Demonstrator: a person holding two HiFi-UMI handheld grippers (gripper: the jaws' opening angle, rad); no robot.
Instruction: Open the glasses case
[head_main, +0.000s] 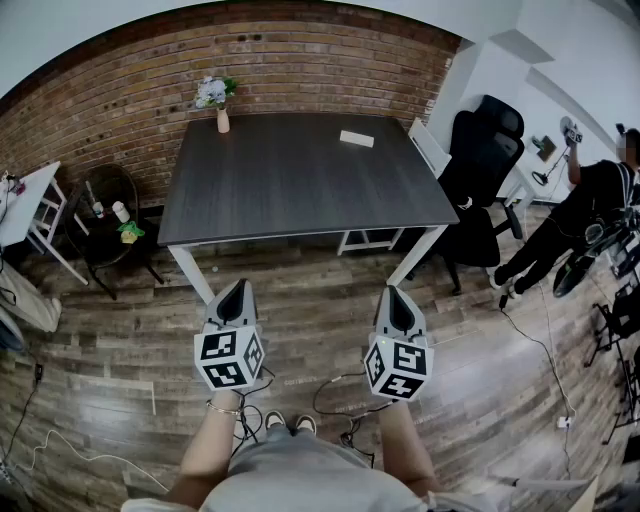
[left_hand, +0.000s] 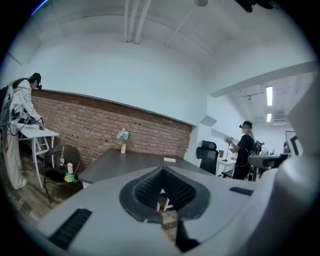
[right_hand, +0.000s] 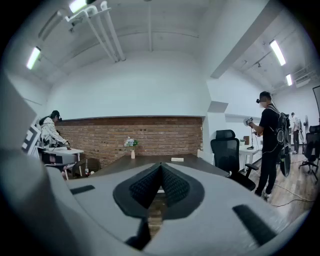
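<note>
A pale, flat glasses case (head_main: 356, 138) lies closed near the far right edge of the dark table (head_main: 290, 190). It shows small in the left gripper view (left_hand: 169, 160) and in the right gripper view (right_hand: 177, 159). Both grippers hover over the wooden floor in front of the table, well short of the case and pointing roughly level towards it. My left gripper (head_main: 238, 287) (left_hand: 161, 170) is shut with nothing between its jaws. My right gripper (head_main: 393, 292) (right_hand: 161, 166) is also shut and empty.
A small vase of flowers (head_main: 221, 105) stands at the table's far left. A black office chair (head_main: 480, 170) sits to the right, a round side chair (head_main: 105, 215) with bottles to the left. A person (head_main: 585, 215) stands far right. Cables (head_main: 335, 400) trail on the floor.
</note>
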